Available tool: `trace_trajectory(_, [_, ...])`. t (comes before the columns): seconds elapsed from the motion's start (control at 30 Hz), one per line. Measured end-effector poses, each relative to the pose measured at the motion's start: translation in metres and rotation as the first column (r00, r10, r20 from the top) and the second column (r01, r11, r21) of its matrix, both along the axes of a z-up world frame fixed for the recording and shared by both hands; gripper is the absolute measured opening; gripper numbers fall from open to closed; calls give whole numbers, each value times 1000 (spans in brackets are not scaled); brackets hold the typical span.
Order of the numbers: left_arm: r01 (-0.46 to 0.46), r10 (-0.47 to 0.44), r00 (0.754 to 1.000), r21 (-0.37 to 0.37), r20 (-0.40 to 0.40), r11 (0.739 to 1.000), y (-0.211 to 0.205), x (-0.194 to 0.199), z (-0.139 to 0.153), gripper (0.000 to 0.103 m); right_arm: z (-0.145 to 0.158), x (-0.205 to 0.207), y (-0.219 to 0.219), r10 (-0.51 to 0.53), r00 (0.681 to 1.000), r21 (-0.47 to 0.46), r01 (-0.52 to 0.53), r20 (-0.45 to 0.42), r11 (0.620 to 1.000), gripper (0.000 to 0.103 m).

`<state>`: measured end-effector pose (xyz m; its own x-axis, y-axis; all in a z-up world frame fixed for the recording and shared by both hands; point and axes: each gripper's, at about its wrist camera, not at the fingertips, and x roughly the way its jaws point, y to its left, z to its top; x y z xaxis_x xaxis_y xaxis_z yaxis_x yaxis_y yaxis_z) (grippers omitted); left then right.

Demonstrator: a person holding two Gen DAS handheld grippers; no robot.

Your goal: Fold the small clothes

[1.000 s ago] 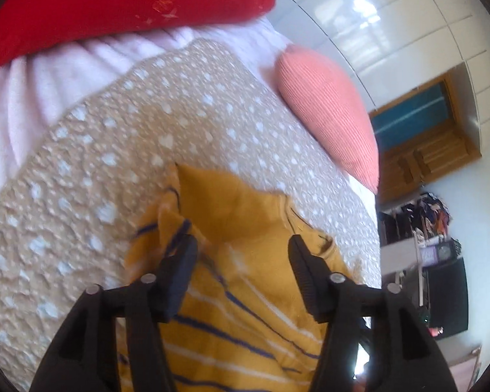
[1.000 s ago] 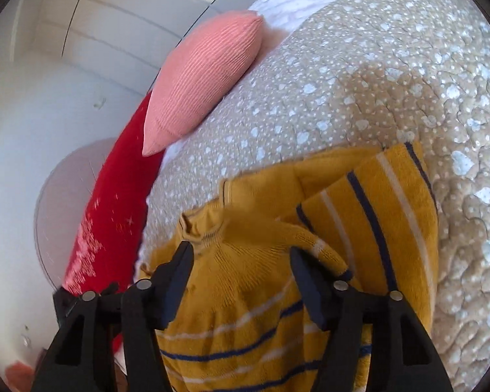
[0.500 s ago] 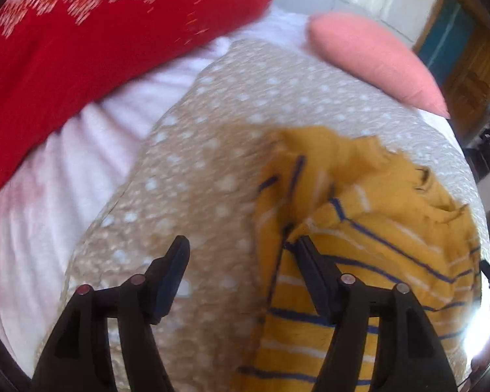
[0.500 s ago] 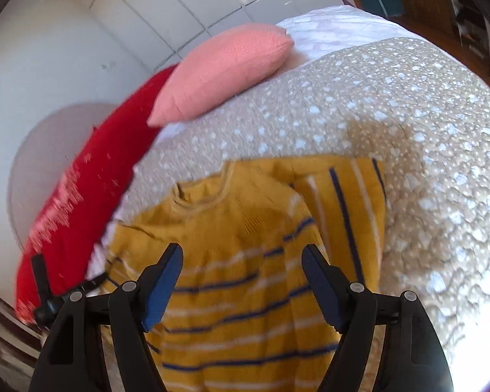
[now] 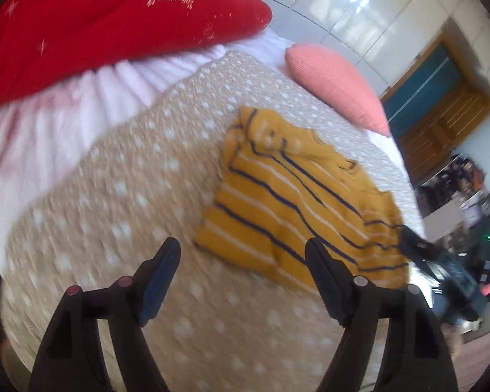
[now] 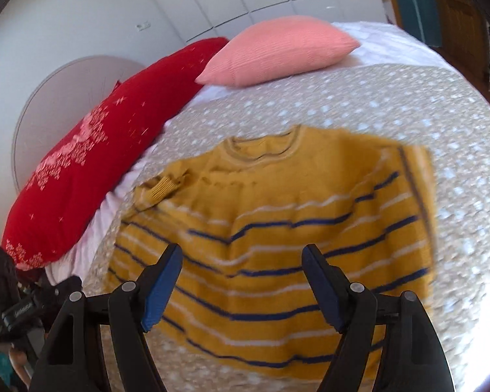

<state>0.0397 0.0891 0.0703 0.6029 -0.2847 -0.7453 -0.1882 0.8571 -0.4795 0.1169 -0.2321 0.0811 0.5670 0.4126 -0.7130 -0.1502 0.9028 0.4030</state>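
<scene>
A home bedroom: a bed with a dotted beige cover [image 6: 408,104] over a white sheet [image 5: 49,137], a red pillow [image 6: 91,163] and a pink pillow [image 6: 277,49] at its head, white tiled walls [image 5: 359,6], and a wooden door [image 5: 441,111] beyond.

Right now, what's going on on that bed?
A person with a gripper in each hand is folding a yellow striped sweater on the dotted bedspread. Both sleeves look folded in over the body. The left gripper and right gripper are open and hold nothing; both hover near the hem end. A red pillow and pink pillow lie at the head of the bed.
</scene>
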Motion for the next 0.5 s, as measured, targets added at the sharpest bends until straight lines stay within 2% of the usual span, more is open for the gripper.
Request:
trace_trajectory(0.07, [-12, 12, 1000, -53, -3, 999, -7, -17, -6, 80, -3, -4, 18, 30, 999, -18, -30, -11, 999, 80])
trace_trajectory(0.13, [-23, 24, 1000, -67, 5, 997, -12, -33, -12, 80, -3, -7, 34, 54, 998, -57, -55, -11, 997, 80])
trace_trajectory(0.33, [-26, 26, 999, 20, 42, 999, -18, -59, -14, 80, -1, -8, 76, 91, 996, -161, -93, -21, 983, 80])
trace_trajectory(0.5, [-48, 46, 995, 21, 86, 999, 1, -75, -10, 80, 1, -8, 112, 111, 993, -218, -118, -40, 969, 80])
